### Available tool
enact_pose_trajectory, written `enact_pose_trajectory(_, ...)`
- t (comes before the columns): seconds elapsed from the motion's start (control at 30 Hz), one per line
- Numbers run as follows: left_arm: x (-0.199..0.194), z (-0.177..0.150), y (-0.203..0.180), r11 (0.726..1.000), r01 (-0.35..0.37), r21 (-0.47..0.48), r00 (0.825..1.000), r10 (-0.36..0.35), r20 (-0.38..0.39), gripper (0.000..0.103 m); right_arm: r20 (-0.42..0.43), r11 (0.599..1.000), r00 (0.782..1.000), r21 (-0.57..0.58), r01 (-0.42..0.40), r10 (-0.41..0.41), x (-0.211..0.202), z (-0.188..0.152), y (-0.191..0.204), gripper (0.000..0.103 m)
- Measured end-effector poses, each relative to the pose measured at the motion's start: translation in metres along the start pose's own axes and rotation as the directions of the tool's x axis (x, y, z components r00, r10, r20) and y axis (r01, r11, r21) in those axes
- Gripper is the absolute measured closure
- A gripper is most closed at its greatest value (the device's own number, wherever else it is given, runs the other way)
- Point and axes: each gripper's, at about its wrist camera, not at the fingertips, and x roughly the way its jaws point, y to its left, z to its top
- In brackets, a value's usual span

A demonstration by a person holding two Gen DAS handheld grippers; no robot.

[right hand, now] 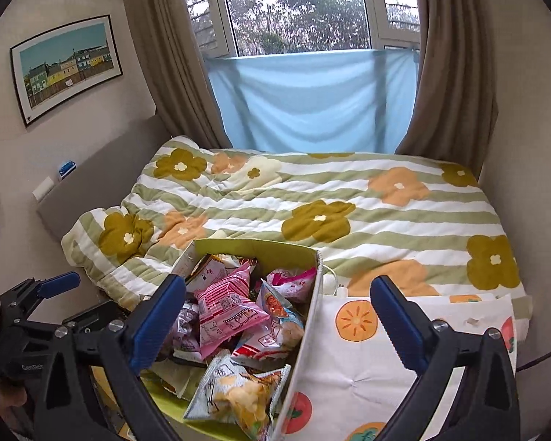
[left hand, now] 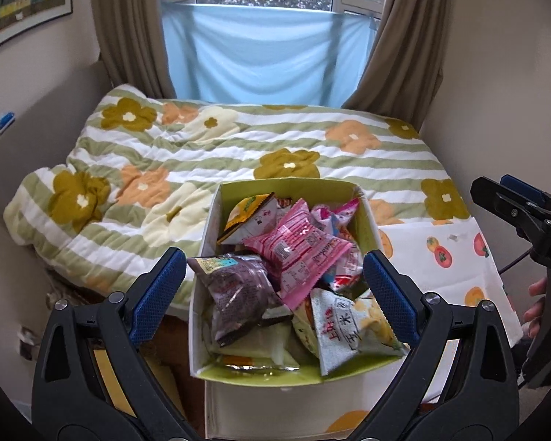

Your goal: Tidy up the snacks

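**Snack box full, both grippers clear of it**

Bed fills the room under the window, floral quilt rumpled at the left. At its near edge sits the box, green-lined, open-topped, on a fruit-print cloth.

Snacks heaped inside, to the rim: pink pack on top at centre, dark purple pack against the near-left wall, chip bag at the near end.

Left gripper hangs above the box, jaws spread wide, nothing between them. Right gripper likewise spread and empty, straddling the box's right wall.

Risks, as judged: the heap is loose and slick, so one nudge from a pad could tip the pink pack over the rim. The box stands on soft bedding near the edge; a downward push on a wall could tilt it off.
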Motion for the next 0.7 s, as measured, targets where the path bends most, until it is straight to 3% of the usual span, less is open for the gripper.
enact_pose_trajectory(0.2, -0.069, -0.029, -0.045, 1.000, 0.001, 0.012, 0.995, -0.002, 0.095, 0.006, 0.095, 0.998, 0.994, 0.011, 0.056, -0.056, -0.091, -0.027, -0.018, 0.003)
enact_pose_trajectory(0.33, -0.109, -0.051, -0.070, 1.000, -0.020, 0.017, 0.985, 0.017, 0.169, 0.000, 0.142, 0.993, 0.983, 0.024, 0.117, -0.119, -0.142, -0.052, -0.033, 0.003)
enact_pose_trajectory(0.5, -0.142, -0.076, -0.094, 0.999, -0.030, 0.019, 0.970, 0.024, 0.240, 0.000, 0.158, 0.982, 0.969, 0.043, 0.184, -0.188, -0.180, -0.082, -0.050, 0.003)
enact_pose_trajectory(0.7, -0.158, -0.106, -0.108, 0.999, -0.031, 0.012, 0.971, 0.027, 0.239, 0.000, 0.152, 0.963, 0.951, 0.048, 0.266, -0.270, -0.199, -0.115, -0.060, 0.003)
